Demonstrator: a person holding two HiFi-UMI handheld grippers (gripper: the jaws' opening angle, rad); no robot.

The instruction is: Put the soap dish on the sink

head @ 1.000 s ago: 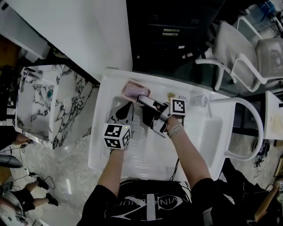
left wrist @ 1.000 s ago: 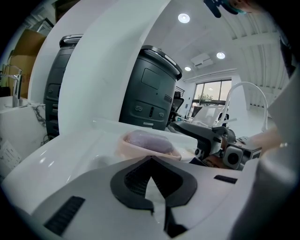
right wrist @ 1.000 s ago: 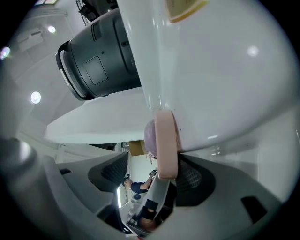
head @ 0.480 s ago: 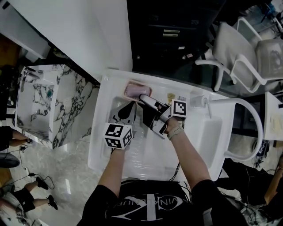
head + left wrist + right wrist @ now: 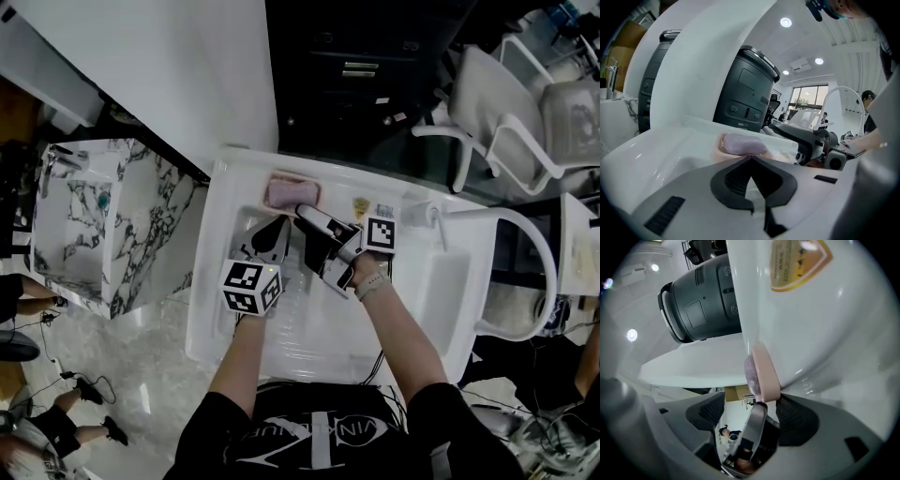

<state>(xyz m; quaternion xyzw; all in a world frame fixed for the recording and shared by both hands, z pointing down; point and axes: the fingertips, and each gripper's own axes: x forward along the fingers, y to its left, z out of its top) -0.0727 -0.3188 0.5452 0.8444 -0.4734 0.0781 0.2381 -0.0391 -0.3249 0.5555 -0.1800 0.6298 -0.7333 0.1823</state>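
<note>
Sink's back rim (image 5: 242,178), soap dish (image 5: 292,193) atop, just behind the basin (image 5: 314,328).

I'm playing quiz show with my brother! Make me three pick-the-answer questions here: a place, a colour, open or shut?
1. Where is the soap dish?
A in the basin
B on the sink's far rim
C on the floor

2. What colour is the dish?
A green
B black
C pink

3. How is the right gripper?
A open
B shut on the dish
C shut on nothing

Answers:
B, it sits up on the rim.
C, it looks pink.
A, its jaws have just been opening and stand apart, the dish's end at their gap, unpressed.
</note>
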